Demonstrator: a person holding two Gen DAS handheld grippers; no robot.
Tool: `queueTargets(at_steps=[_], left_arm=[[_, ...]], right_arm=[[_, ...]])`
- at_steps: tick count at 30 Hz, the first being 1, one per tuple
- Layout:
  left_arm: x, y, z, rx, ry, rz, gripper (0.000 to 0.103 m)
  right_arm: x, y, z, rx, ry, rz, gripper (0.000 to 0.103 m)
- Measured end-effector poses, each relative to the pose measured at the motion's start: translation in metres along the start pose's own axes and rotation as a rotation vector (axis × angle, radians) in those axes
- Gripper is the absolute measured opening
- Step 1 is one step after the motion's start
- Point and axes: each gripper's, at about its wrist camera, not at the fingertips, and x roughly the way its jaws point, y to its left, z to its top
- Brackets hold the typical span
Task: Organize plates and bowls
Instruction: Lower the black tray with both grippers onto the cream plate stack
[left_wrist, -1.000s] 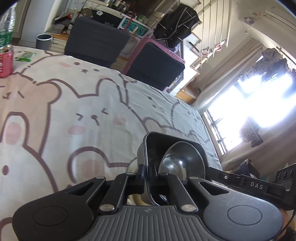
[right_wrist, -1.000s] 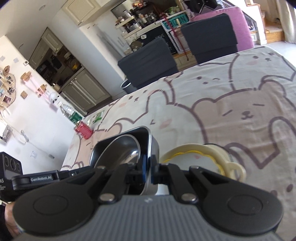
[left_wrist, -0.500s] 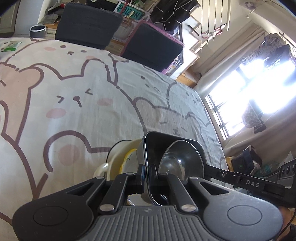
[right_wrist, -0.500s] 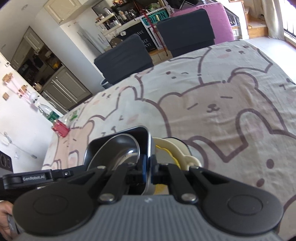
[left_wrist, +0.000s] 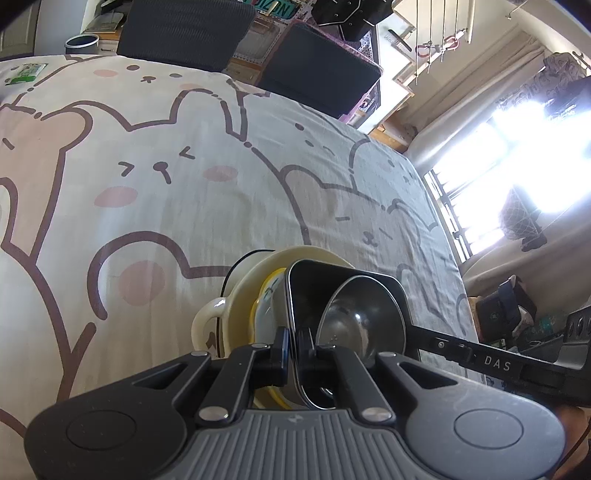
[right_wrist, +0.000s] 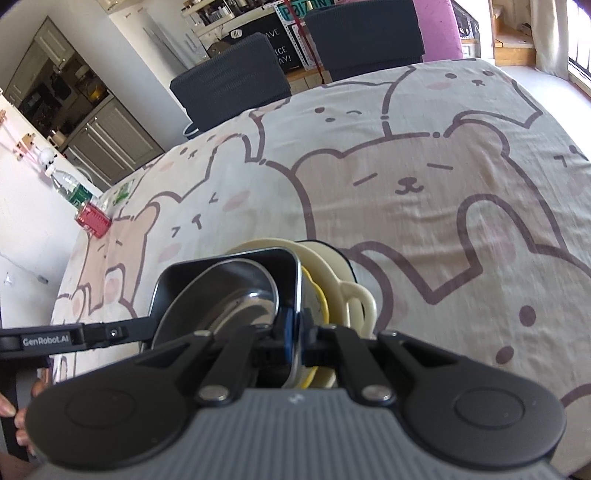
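— Progress so far?

— Left tongs (left_wrist: 291, 347) pinch one wall of the dark metal tray (left_wrist: 314, 280); your right tongs (right_wrist: 293, 341) pinch the opposite wall. A steel bowl (left_wrist: 354, 317) sits inside it.

— And what's left?

— Directly beneath the tray sits the cream handled bowl (left_wrist: 243, 291) on the bear cloth (left_wrist: 184, 184). You likely only need to set it down and let go.

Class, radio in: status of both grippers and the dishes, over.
Left gripper and right gripper shut on black tray's opposite walls. Steel bowl inside. Tray over cream handled dish. Nothing blocking.
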Motion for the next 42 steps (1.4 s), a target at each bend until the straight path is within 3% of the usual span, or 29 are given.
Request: queueTargets(at_steps=[42], left_arm=[[0.013,-0.001,0.002,0.023,0.021,0.043,0.005]], right_arm=[[0.013,-0.002,0.005,-0.009,0.033,-0.026,0.005]])
